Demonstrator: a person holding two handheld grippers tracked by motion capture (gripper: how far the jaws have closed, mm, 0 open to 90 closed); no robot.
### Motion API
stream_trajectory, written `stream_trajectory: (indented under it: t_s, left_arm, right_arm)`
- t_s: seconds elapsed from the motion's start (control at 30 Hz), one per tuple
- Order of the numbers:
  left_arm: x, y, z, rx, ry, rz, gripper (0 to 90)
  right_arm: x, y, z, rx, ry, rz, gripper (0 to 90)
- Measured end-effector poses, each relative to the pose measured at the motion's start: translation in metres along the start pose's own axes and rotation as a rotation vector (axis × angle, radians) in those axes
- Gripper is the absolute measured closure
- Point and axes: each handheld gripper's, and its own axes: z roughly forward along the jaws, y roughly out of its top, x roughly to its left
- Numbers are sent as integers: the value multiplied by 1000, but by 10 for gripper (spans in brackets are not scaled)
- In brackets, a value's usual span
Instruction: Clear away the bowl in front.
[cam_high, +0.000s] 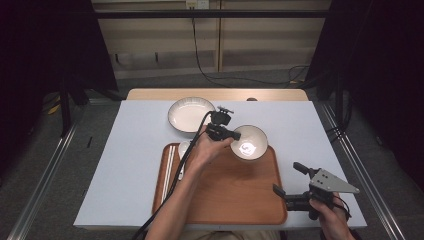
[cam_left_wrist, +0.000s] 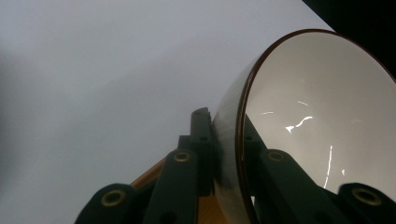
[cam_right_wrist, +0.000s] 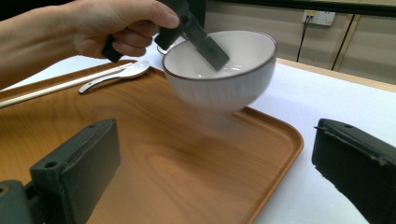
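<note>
We take the wooden tray (cam_high: 220, 192) as our landmark: it lies on the white-covered surface (cam_high: 125, 165), at its near edge. With the left tool (cam_high: 231, 134) we grip the white bowl (cam_high: 249, 142) by its rim, one jaw inside the bowl and the other against its outer wall, as the left gripper view shows up close, with the thin dark edge of the rim pinched between the two jaws. The bowl sits over the tray's far right corner; in the right gripper view it hangs slightly tilted just above the wood, and its underside is blurred, so we cannot tell whether it touches the tray. Along the tray's left side lie a pair of pale chopsticks (cam_high: 170, 162) and, just beside them, a white spoon (cam_high: 182, 150), both resting on the wood. Beyond the tray's far edge, on the bare surface, stands a shallow white plate (cam_high: 191, 114), near the bowl but apart from it. Our right tool (cam_high: 289, 181) rests off the tray's near right corner with its jaws spread wide and nothing between them, pointing in towards the tray; in its own view the two black jaws frame the tray and the bowl beyond.
</note>
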Motion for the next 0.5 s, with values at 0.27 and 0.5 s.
stream_trajectory:
  t_s: [0.27,0.5]
  left_arm:
    - [-4,3,17,21,-14,-5,823]
    - [-11,3,31,48,-32,6,821]
  right_arm:
    - [0,0,0,5,-2,6,7]
    - [-1,-1,0,5,-4,2,7]
